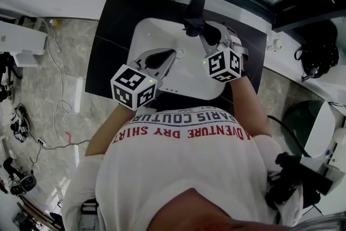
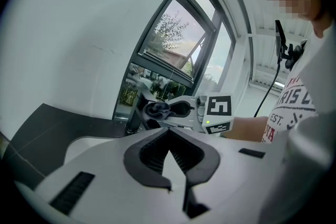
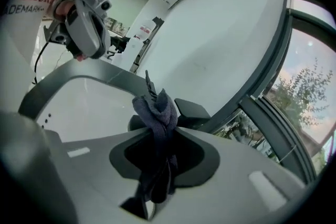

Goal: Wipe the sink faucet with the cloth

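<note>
The right gripper [image 1: 212, 36] has its fingers squeezed on the dark cloth [image 3: 156, 108] right by the black faucet [image 1: 195, 8], so the wiping looks only just starting, while the left gripper [image 2: 168, 136] hangs over the sink [image 1: 155, 31], fingers closed on nothing.

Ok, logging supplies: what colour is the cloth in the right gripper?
Dark blue-grey; the cloth shows best in the right gripper view.
</note>
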`<move>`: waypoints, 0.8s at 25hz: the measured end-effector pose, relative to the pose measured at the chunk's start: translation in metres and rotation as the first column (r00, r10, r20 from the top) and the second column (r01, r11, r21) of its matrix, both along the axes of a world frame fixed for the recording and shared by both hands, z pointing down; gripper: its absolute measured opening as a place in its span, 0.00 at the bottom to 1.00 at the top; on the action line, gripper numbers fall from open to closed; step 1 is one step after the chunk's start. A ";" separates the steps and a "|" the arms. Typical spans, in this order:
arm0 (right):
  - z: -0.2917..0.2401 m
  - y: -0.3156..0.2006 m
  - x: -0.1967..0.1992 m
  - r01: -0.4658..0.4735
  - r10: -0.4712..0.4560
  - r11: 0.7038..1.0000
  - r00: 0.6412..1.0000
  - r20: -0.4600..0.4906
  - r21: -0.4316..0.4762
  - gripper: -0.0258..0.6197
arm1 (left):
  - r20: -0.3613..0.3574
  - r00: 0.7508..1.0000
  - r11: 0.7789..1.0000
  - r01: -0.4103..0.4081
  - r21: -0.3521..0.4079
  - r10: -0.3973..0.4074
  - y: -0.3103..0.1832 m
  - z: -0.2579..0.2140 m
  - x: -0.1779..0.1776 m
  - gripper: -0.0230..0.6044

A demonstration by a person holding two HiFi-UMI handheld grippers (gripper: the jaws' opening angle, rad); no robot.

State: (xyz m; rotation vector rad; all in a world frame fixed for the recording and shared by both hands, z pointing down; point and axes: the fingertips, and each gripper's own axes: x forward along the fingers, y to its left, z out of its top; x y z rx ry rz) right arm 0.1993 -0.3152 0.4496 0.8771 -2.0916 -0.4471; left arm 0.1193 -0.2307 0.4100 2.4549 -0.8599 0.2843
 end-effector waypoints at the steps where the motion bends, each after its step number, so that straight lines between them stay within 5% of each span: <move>1: 0.004 -0.005 0.002 -0.007 0.007 1.000 1.000 -0.022 0.006 0.16 | 0.001 1.000 1.000 0.001 -0.001 -0.001 -0.001 0.000 0.000 0.04; 10: 0.009 -0.044 0.008 -0.077 0.080 0.995 0.995 -0.059 0.058 0.16 | 0.011 1.000 1.000 0.010 -0.018 -0.009 -0.002 0.008 -0.001 0.04; 20: 0.010 -0.052 0.001 -0.028 0.042 0.996 0.986 -0.163 0.087 0.16 | 0.013 1.000 1.000 0.015 -0.023 -0.015 -0.002 0.012 -0.005 0.04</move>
